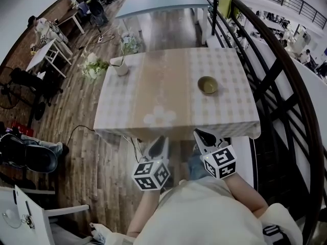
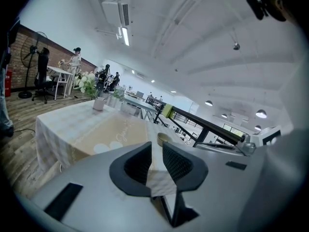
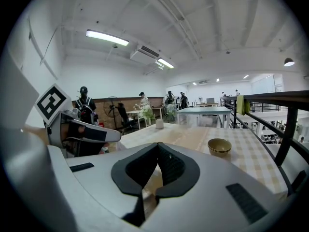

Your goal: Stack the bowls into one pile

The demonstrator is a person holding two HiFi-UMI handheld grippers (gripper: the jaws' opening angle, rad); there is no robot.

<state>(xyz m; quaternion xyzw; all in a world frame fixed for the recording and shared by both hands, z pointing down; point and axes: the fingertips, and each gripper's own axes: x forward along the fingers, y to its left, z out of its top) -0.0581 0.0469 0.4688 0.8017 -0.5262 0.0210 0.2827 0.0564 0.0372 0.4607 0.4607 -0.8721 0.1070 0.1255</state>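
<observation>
person: a light shirt [image 1: 204,213] fills the near edge of the head view, with both forearms reaching out from it.
marker cubes: one sits on each gripper just ahead of the shirt, the left cube [image 1: 151,174] and the right cube [image 1: 220,162].
left gripper [image 1: 159,143] [image 2: 157,146]: it hangs at the near edge of the counter, short of the cloth. its jaws stand a little apart with nothing between them.
right gripper [image 1: 202,135] [image 3: 157,146]: it hangs just right of the left gripper, also at the near edge. the tips of its jaws meet, and they hold nothing.
bowls [image 1: 207,85] [image 3: 219,146] [image 2: 163,138]: olive-green and nested in one pile, with two rims showing in the right gripper view. they sit on the right half of the counter, well apart from both grippers.
counter [image 1: 225,111]: a pale checked cloth covers it, with a tan band down the middle.
vase [image 1: 120,67]: a white pot at the far left corner of the counter, with pale flowers [image 1: 92,65] leaning out past the left edge.
railing [image 1: 276,60]: dark bars curve along the right side of the counter.
floor [image 1: 92,157]: wooden planks, to the left and near side.
</observation>
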